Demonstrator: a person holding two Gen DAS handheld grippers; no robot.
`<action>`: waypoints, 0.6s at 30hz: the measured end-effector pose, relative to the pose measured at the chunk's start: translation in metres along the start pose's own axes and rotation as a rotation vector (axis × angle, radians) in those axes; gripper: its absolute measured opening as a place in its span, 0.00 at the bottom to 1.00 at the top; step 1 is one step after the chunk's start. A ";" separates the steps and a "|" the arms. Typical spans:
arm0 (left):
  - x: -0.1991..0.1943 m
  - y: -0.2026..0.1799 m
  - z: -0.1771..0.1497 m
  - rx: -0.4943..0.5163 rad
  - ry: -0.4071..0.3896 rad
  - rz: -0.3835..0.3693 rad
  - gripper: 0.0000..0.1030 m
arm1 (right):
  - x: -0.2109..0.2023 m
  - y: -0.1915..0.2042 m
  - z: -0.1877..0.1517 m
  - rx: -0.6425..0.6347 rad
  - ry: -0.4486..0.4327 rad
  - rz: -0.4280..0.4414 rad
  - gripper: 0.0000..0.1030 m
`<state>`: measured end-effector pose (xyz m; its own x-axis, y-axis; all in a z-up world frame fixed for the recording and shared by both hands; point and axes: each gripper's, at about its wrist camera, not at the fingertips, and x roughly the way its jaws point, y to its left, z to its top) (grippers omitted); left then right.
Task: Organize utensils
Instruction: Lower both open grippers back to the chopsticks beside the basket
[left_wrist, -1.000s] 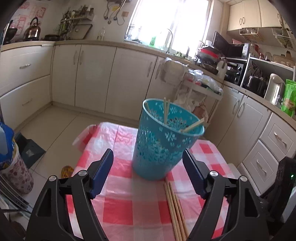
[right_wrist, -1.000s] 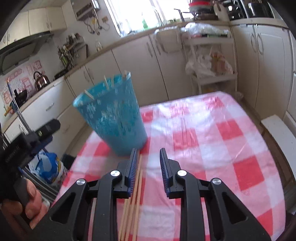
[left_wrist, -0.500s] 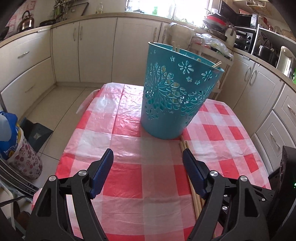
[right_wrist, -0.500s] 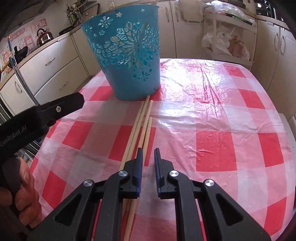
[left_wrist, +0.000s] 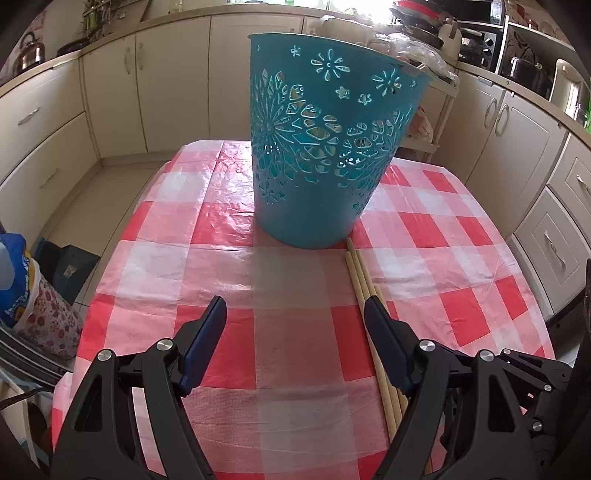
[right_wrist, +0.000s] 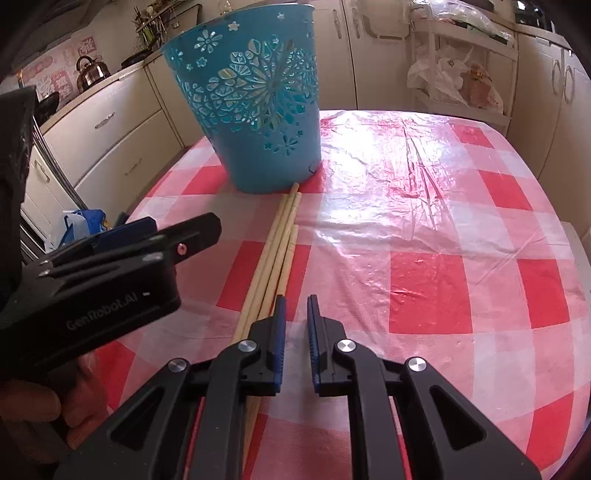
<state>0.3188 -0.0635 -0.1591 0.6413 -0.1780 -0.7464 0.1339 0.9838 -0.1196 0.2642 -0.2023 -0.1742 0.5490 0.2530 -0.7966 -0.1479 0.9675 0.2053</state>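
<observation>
The chopsticks (right_wrist: 275, 254) lie on the checked tablecloth (right_wrist: 436, 236), far tips touching the blue basket (right_wrist: 255, 107); their near ends are hidden under both grippers. The left gripper (left_wrist: 295, 317) is spread wide. The right gripper (right_wrist: 295, 314) shows a thin gap with nothing in it.

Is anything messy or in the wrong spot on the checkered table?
Yes. A few wooden chopsticks lie flat on the tablecloth beside the blue basket, their far tips at its base, not inside it. The basket stands upright. Nothing looks spilled or broken.
</observation>
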 end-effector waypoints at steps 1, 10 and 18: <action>0.001 -0.001 0.000 0.004 0.002 0.002 0.71 | -0.002 0.001 0.000 -0.001 -0.008 0.017 0.12; 0.006 0.005 0.001 -0.010 0.022 0.002 0.71 | 0.003 0.004 -0.002 -0.045 0.018 -0.031 0.09; 0.019 -0.016 -0.003 0.054 0.072 -0.015 0.71 | 0.001 -0.001 -0.002 -0.049 0.019 -0.047 0.08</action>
<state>0.3267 -0.0827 -0.1729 0.5834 -0.1884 -0.7901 0.1849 0.9780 -0.0967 0.2633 -0.2027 -0.1765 0.5405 0.2067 -0.8155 -0.1630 0.9767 0.1395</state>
